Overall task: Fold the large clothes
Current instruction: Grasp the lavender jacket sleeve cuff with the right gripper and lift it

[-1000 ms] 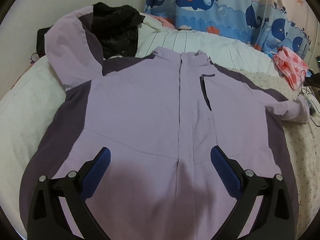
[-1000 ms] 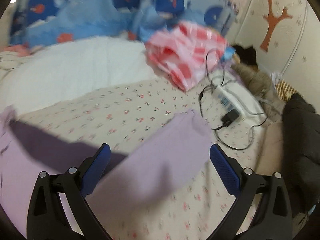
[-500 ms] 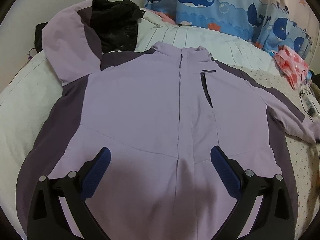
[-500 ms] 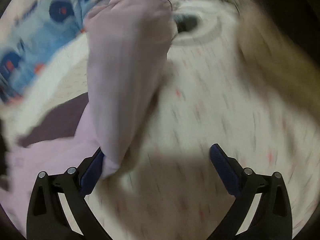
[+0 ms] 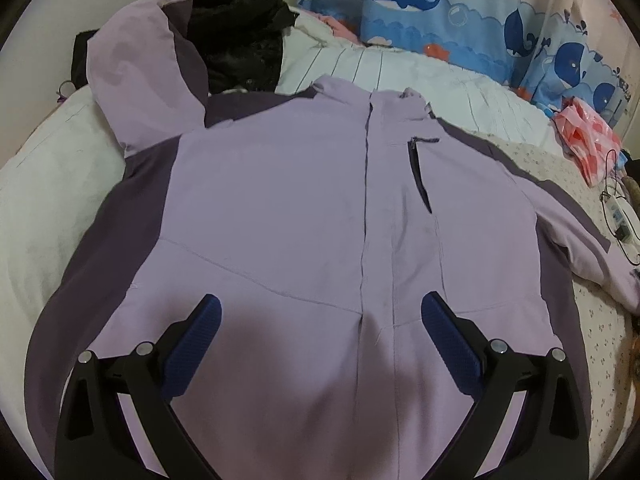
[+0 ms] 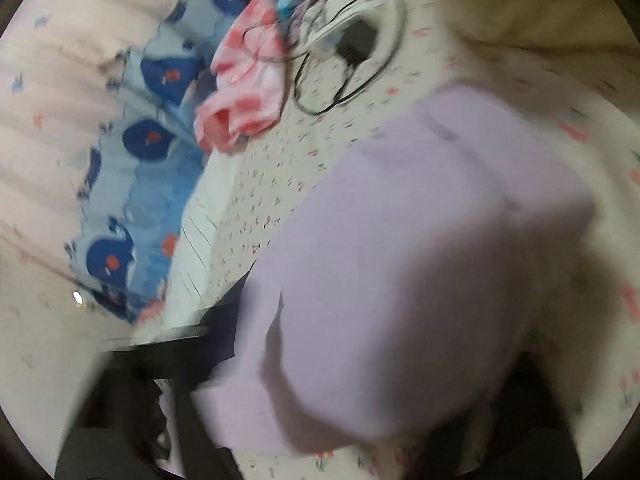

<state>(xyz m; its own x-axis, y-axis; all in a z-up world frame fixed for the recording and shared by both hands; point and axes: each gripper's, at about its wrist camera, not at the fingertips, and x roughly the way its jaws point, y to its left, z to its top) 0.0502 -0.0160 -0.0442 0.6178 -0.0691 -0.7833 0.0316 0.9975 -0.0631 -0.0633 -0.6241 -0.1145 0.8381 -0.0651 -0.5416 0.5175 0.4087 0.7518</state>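
While my left gripper (image 5: pixel 320 320) hangs wide-jawed over the lilac zip-front jacket (image 5: pixel 304 216), my right jaws have just been closing on its sleeve (image 6: pixel 420 280).

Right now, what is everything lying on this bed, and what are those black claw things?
Jacket: one, lilac with dark purple panels, spread flat, front up, across the bed.
Jacket sleeve: one, lilac, bunched close in front of the right camera.
Black garment: one, heaped beyond the jacket's far shoulder.
Whale-print fabric: one, blue, along the far side.
Pink plastic bag: one, pink and white, far right.
Power strip with cable: one, white with black cord, right edge.
Bedsheet: one, pale with small flowers, under everything.
Left gripper: black, blue pads, open above the jacket's hem.
Right gripper: blurred, jaws just closing on the sleeve.
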